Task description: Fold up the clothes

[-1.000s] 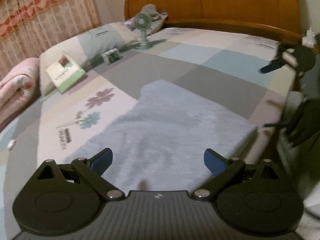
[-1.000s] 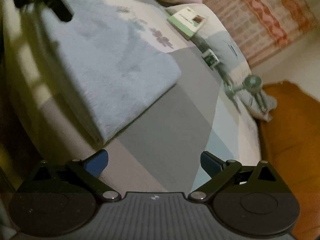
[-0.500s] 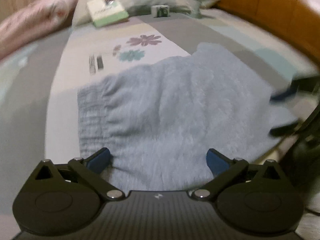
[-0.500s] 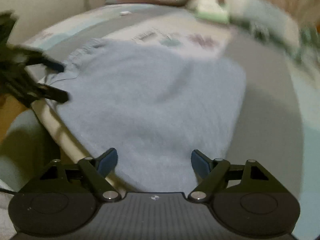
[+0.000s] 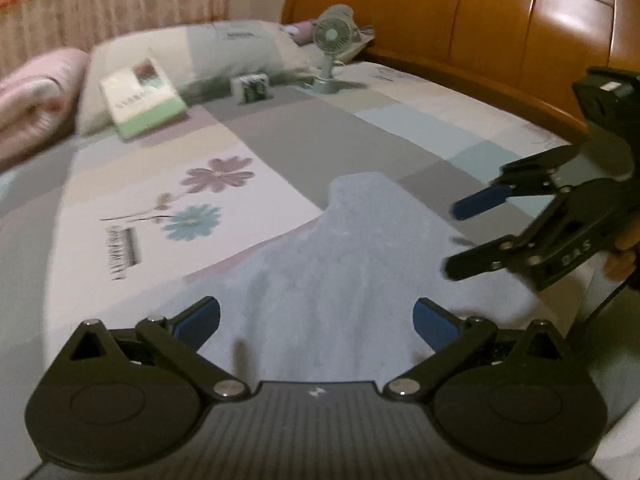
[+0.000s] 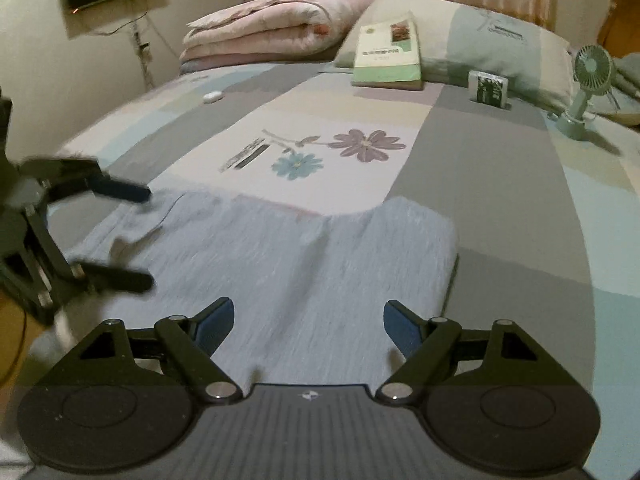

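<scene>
A light blue garment (image 5: pixel 360 260) lies spread flat on the patchwork bedspread, close to the bed's near edge. My left gripper (image 5: pixel 316 316) hovers open over its near part, with only cloth showing beyond the blue pads. In the right wrist view the garment (image 6: pixel 300 248) fills the foreground and my right gripper (image 6: pixel 310 316) stands open above it, nothing between its fingers. Each gripper shows in the other's view: the right gripper (image 5: pixel 458 238) over the garment's right side, the left gripper (image 6: pixel 140 236) over its left end. Both are open there too.
Further up the bed lie a green-and-white book (image 6: pixel 388 60), a small box (image 6: pixel 490 88), a desk fan (image 6: pixel 584 88), a pillow (image 6: pixel 492 40) and a folded pink quilt (image 6: pixel 276 28). A wooden headboard (image 5: pixel 480 20) rises on the right. A small white object (image 6: pixel 212 96) lies at the left.
Both grippers swung in over the garment. The right one rolled level and now faces up the bed, its jaws a little narrower than at first. The left one stayed open.
</scene>
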Tool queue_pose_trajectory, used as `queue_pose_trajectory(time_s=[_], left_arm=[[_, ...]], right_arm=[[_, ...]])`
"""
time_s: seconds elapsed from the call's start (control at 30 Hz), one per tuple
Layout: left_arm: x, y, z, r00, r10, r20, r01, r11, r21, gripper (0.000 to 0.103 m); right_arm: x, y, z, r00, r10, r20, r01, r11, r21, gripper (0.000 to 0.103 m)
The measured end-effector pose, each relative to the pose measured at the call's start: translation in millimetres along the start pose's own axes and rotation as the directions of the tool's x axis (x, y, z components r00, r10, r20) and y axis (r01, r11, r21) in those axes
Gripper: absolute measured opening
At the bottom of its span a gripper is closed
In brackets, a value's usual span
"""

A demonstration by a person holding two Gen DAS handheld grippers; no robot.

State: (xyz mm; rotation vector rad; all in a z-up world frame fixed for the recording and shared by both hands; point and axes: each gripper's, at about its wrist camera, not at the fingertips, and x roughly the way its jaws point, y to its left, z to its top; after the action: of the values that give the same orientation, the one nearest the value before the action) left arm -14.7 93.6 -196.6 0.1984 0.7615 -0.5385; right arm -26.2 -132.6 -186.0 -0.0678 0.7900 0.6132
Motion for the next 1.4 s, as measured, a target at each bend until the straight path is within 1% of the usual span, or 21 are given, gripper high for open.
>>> queue_pose_trajectory(time_s=[0.03,0.1,0.17,0.23,0.27,0.37,0.43,0.53,0.6,0.67,0.73,0.77,0.87,0.9,0.97,1.07,1.13,1.2,1.27,1.33,1.4], left_arm=[[10,8,0,1.0,-0.003,-0.023,0.002,0.999,-0.034,0.102],[22,32,-10,0.997,0.002,-0.075,-0.012,0.991,-0.135,0.102],[25,58,-27,0.994,-0.004,-0.108,-0.023,0.97,-0.244,0.102],[14,73,-41,0.995,-0.062,-0.073,0.036,0.951,-0.307,0.102],[6,74,-45,0.995,-0.076,-0.063,0.052,0.946,-0.319,0.102],[-12,67,-38,0.998,-0.026,-0.058,0.008,0.958,-0.286,0.102],[-19,61,-29,1.0,-0.013,-0.026,0.006,0.97,-0.243,0.102],[-14,59,-17,1.0,-0.01,0.003,0.01,0.978,-0.207,0.102],[2,68,-17,0.999,-0.001,-0.037,-0.008,0.971,-0.238,0.102],[14,80,-23,0.997,-0.011,-0.072,-0.01,0.958,-0.286,0.102],[11,84,-31,0.998,-0.027,-0.056,0.009,0.953,-0.304,0.102],[7,82,-32,0.998,-0.026,-0.054,0.009,0.954,-0.3,0.102],[-8,71,-30,0.996,0.044,-0.077,-0.061,0.967,-0.247,0.102],[-13,66,-29,0.994,0.07,-0.084,-0.087,0.97,-0.227,0.102],[-27,56,-28,0.993,0.091,-0.074,-0.103,0.978,-0.182,0.102],[-46,38,-32,0.997,0.061,-0.054,-0.068,0.989,-0.13,0.102],[-51,26,-40,0.996,0.057,-0.066,-0.063,0.993,-0.099,0.102],[-53,16,-51,0.994,0.058,-0.09,-0.065,0.995,-0.079,0.102],[-49,11,-65,0.989,0.065,-0.132,-0.077,0.993,-0.087,0.102],[-45,9,-81,0.981,0.085,-0.175,-0.105,0.989,-0.108,0.102],[-52,4,-91,0.983,0.1,-0.156,-0.115,0.989,-0.089,0.102]], right_arm=[[6,-4,4,1.0,0.006,-0.002,-0.006,1.0,0.013,0.085],[17,-10,8,1.0,0.012,-0.008,-0.012,0.999,0.033,0.085],[23,-16,4,1.0,0.0,-0.031,0.001,0.999,0.042,0.086],[27,-22,-3,0.998,-0.02,-0.061,0.023,0.998,0.053,0.086],[27,-23,-1,0.998,-0.02,-0.06,0.024,0.998,0.054,0.086],[26,-27,3,0.998,-0.02,-0.052,0.023,0.998,0.057,0.086],[27,-27,11,0.999,-0.011,-0.031,0.012,0.999,0.045,0.087],[37,-18,33,1.0,0.011,0.007,-0.011,1.0,0.009,0.089],[53,-17,44,1.0,0.026,0.0,-0.026,1.0,-0.008,0.089],[74,-23,48,0.999,-0.012,-0.043,0.012,1.0,-0.009,0.089],[86,-36,47,0.993,-0.09,-0.081,0.091,0.996,0.005,0.088],[85,-44,45,0.99,-0.109,-0.088,0.112,0.993,0.023,0.088],[67,-52,42,0.99,-0.112,-0.08,0.117,0.991,0.063,0.089],[59,-51,41,0.99,-0.116,-0.075,0.121,0.991,0.059,0.089],[39,-43,37,0.995,-0.08,-0.066,0.083,0.995,0.049,0.09],[13,-23,24,0.998,-0.007,-0.056,0.008,1.0,0.014,0.094],[0,-8,10,0.997,0.042,-0.067,-0.042,0.999,0.003,0.094],[-7,5,-8,0.992,0.077,-0.095,-0.079,0.997,-0.01,0.094],[-6,13,-29,0.987,0.074,-0.14,-0.076,0.997,-0.005,0.094],[-4,17,-49,0.986,0.046,-0.161,-0.047,0.999,-0.005,0.095],[-10,24,-59,0.99,0.018,-0.141,-0.023,0.999,-0.029,0.097]])
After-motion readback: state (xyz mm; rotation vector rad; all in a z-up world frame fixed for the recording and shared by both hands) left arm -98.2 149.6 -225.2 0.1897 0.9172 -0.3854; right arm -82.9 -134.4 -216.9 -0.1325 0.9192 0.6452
